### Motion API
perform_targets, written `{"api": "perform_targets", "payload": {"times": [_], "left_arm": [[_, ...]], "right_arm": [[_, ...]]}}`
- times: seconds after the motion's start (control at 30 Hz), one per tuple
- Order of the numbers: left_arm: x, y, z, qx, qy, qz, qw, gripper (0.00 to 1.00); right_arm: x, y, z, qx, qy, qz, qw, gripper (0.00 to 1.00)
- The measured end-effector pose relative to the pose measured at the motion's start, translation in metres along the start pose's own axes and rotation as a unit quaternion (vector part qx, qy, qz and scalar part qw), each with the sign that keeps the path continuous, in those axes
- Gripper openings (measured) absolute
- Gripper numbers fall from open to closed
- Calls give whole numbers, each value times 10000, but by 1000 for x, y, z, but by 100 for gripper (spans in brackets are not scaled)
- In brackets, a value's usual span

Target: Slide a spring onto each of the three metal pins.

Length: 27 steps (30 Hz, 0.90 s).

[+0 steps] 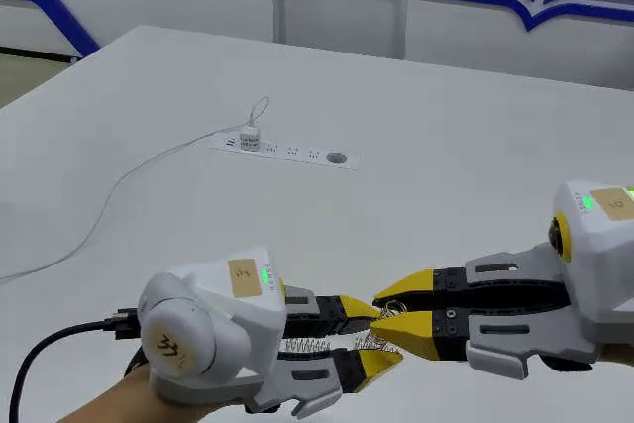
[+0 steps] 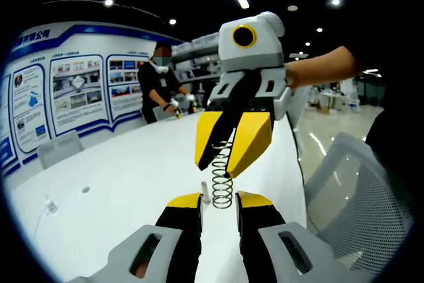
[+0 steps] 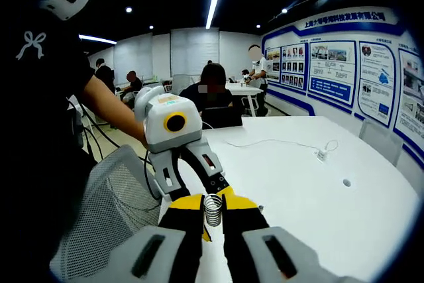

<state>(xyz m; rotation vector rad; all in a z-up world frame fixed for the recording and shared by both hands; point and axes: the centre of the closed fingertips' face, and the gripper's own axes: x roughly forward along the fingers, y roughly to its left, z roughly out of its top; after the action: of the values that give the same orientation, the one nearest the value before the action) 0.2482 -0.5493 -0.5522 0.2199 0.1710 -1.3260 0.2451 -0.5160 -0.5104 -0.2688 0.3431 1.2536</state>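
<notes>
A coiled metal spring point(image 2: 222, 180) stretches between my two grippers, low over the white table point(image 1: 416, 146). Its near end sits between the yellow tips of my left gripper point(image 2: 220, 201), whose jaws stand close around it. A short pale pin stub point(image 2: 205, 193) shows beside the left fingertip. My right gripper point(image 3: 212, 211) is shut on the spring point(image 3: 212, 209), seen end-on between its tips. In the head view the left gripper point(image 1: 369, 336) and the right gripper point(image 1: 382, 310) meet tip to tip near the table's front edge, with spring coils point(image 1: 309, 346) lying between the left jaws.
A white power strip point(image 1: 287, 151) with a plug and a thin white cable point(image 1: 109, 195) lies mid-table. A grey chair point(image 1: 340, 19) stands at the far edge. A black cable point(image 1: 50, 354) trails from the left gripper. Other people sit at tables in the background.
</notes>
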Motion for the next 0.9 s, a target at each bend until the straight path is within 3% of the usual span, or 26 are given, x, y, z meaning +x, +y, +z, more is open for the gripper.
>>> {"api": "perform_targets", "payload": {"times": [0.23, 0.9], "left_arm": [[-4, -1, -5, -42, 21, 57, 10000, 31], [-35, 23, -31, -349, 249, 719, 9965, 59]], "right_arm": [[-3, -5, 2, -8, -50, -144, 9999, 10], [-22, -32, -12, 98, 46, -802, 9967, 11]]}}
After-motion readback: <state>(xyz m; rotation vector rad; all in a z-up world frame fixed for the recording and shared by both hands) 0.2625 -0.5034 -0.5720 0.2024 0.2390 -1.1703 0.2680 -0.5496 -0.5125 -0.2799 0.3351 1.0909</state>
